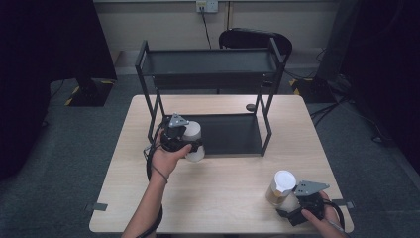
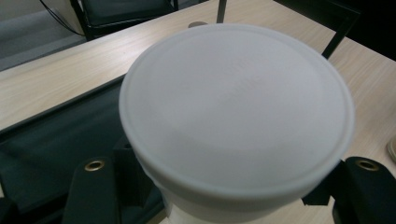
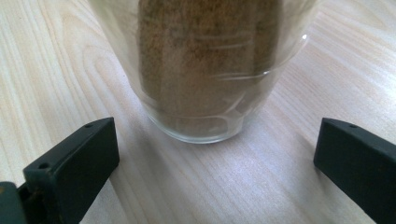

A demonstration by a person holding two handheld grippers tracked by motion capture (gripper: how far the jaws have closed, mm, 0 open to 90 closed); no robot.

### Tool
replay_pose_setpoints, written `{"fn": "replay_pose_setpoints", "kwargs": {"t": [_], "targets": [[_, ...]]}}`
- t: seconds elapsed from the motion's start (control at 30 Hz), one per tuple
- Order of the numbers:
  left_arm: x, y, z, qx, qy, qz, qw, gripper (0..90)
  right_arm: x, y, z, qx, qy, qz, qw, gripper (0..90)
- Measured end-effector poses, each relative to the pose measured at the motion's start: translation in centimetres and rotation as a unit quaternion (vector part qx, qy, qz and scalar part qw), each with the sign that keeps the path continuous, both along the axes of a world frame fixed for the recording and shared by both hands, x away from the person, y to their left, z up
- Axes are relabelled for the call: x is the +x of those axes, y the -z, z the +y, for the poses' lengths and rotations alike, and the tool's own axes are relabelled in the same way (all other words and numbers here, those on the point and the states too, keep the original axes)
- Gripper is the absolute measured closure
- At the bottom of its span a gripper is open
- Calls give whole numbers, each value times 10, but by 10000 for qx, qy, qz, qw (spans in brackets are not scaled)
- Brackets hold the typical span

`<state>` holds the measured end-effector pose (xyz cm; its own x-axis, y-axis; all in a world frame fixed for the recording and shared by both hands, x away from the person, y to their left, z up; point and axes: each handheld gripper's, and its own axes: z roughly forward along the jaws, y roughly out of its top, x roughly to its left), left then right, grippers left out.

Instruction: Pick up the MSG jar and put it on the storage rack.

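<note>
Item 1, left of the rack: left gripper [image 1: 190, 145], held in the person's left hand [image 1: 167, 157] at the front-left corner of the black two-tier metal rack [image 1: 210, 67]. Its jaws are clamped on a white lidded jar [image 1: 193, 141], gripped just under the lid. The jar is lifted off the table [image 1: 208, 198] and hangs at the front edge of the rack's lower tray. In the left gripper view the white lid [image 2: 236, 109] faces the camera, plain, with only faint embossing too soft to read.

Item 2, the rack itself: stands at the far middle of the table, both tiers bare. A small dark round object [image 1: 250, 107] lies on the table by its rear right leg; kind not determinable.

Item 3, right of and nearer than the rack: clear glass jar with white lid [image 1: 283, 187], filled with brown granular matter, standing on the table. The right gripper [image 1: 292, 208] sits just beside it, jaws apart and not touching the glass, as the right gripper view confirms.

Risks, as judged: the held jar could clip the tray's lip or the front-left upright on entry and twist in the grip; a smooth wall under a narrow hold may slip. The glass jar could be nudged over if the jaws close off-centre.

Markings: no brand, label or legible writing on any item.
</note>
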<state>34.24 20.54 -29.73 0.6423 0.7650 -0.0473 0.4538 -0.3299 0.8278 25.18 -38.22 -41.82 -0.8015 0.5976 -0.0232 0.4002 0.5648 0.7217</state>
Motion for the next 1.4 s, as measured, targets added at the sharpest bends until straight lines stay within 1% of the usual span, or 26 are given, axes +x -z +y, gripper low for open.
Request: {"fn": "replay_pose_setpoints", "kwargs": {"t": [0.07,0.13,0.2,0.23,0.3,0.33,0.37,0.5,0.6,0.63,0.7,0.77,0.8,0.83,0.87,0.9,0.97,1.23,1.4], "targets": [[1,-2,0,-11,-19,-7,10000,350,0,0,0,1,0,1,10000,0],[3,-6,0,27,-3,-18,10000,350,0,0,0,0,-1,0,10000,0],[3,-8,0,-14,-32,-23,10000,350,0,0,0,0,0,0,10000,0],[5,-11,1,-76,-58,-8,10000,350,0,0,0,1,0,0,10000,0],[6,-13,1,-62,-54,-15,10000,350,0,0,0,1,1,2,10000,0],[6,-14,1,-91,-64,-21,9999,350,0,0,0,0,0,0,10000,0],[7,-16,0,-63,-62,-17,10000,350,0,0,0,1,1,2,10000,0],[9,-23,1,-72,-104,-5,9999,350,0,0,0,0,0,-1,10000,0],[11,-33,0,-32,-125,-8,9999,350,0,0,0,1,-1,1,10000,0],[11,-33,0,-32,-125,-8,9999,350,0,0,0,1,-1,1,10000,0],[12,-39,0,-15,-109,-27,9999,350,0,0,0,1,-1,0,10000,0],[13,-45,2,-48,-87,-39,9999,349,0,0,0,1,-1,-1,10000,0],[13,-45,2,-48,-87,-39,9999,350,0,0,0,1,-1,-1,10000,0],[13,-46,2,-93,-100,-37,9999,350,0,0,0,2,0,1,10000,0],[13,-48,3,-95,-102,-22,9999,350,0,0,0,2,-1,0,10000,0],[13,-55,3,-90,-120,-57,9999,350,0,0,0,2,0,1,10000,0],[13,-55,3,-90,-120,-57,9999,349,0,0,0,2,-1,1,10000,0],[15,-75,4,-40,-149,-101,9998,349,0,0,0,3,3,1,10000,0],[15,-86,5,-73,-192,-149,9997,349,0,0,0,2,2,0,10000,0]]}}
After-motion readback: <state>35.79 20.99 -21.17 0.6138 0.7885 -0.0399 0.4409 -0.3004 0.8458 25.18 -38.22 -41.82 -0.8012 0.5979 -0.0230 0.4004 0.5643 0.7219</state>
